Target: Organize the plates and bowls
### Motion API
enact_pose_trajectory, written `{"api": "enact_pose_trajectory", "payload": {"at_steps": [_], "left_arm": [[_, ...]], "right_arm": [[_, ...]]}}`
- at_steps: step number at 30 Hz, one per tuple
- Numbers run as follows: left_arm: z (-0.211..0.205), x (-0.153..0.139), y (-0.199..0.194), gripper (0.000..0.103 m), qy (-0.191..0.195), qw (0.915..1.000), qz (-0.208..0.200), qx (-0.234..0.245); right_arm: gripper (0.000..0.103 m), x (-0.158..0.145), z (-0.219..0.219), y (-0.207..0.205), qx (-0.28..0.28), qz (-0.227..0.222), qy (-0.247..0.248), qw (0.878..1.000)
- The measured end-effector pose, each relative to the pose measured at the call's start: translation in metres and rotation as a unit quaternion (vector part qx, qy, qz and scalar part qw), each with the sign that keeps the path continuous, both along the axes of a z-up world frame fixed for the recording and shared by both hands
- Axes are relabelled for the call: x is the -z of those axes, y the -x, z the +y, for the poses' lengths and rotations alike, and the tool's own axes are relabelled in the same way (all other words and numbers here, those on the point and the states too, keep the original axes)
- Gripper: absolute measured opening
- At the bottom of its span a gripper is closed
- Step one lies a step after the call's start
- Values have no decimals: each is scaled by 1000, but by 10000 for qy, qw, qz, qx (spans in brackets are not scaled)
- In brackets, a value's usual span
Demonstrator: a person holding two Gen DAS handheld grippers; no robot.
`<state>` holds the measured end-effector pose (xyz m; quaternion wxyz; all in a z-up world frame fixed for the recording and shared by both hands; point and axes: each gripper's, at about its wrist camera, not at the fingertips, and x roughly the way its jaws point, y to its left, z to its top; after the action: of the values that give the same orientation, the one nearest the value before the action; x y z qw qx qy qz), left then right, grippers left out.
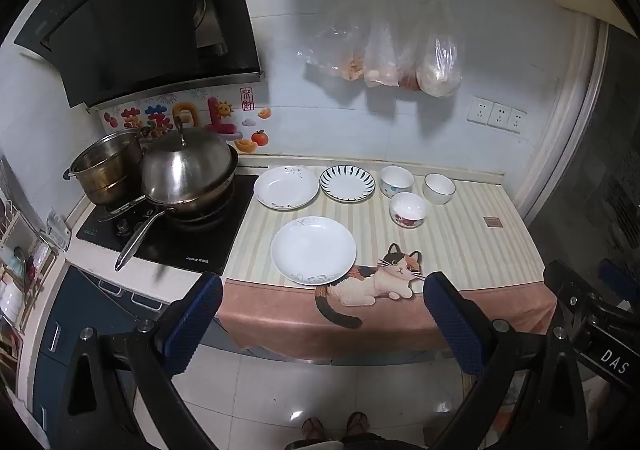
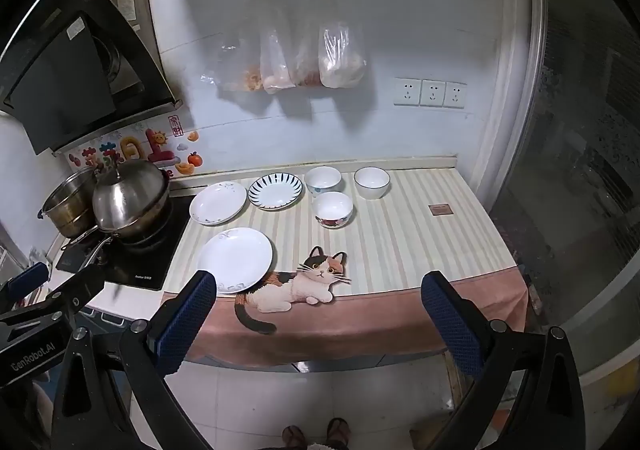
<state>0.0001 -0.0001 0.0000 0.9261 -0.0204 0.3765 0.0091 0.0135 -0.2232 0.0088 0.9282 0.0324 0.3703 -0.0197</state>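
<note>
Plates [image 1: 313,250], bowls [image 2: 332,209] both views; wall cabinet [image 2: 124,2] right only.

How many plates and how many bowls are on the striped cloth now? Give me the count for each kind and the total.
Plates: 3 (near white plate, far white plate, blue-striped plate)
Bowls: 3 (left back bowl, right back bowl, front bowl)
Total: 6

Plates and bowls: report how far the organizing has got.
Done: nothing visibly; three plates, the nearest, the rear white one and the striped one, lie separately, and three bowls stand unstacked. In hand: nothing; left tool and right tool are open, short of the counter. Left: stacking everything.
</note>
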Motion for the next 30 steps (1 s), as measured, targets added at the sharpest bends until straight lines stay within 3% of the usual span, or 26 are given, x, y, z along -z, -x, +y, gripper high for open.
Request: {"api": "enact_pose_trajectory", "payload": {"at_steps": [14, 16, 30], "left_arm": [[3, -2, 0, 103, -36, 10000, -76, -14], [3, -2, 0, 103, -32, 10000, -75, -14], [3, -7, 0, 103, -38, 9999, -102, -30]], "right_arm": [[103, -5, 13, -9, -8, -62, -45, 10000], [103, -10, 2, 5, -18, -94, -86, 9999], [103, -11, 4, 7, -15, -108, -86, 9999]]}}
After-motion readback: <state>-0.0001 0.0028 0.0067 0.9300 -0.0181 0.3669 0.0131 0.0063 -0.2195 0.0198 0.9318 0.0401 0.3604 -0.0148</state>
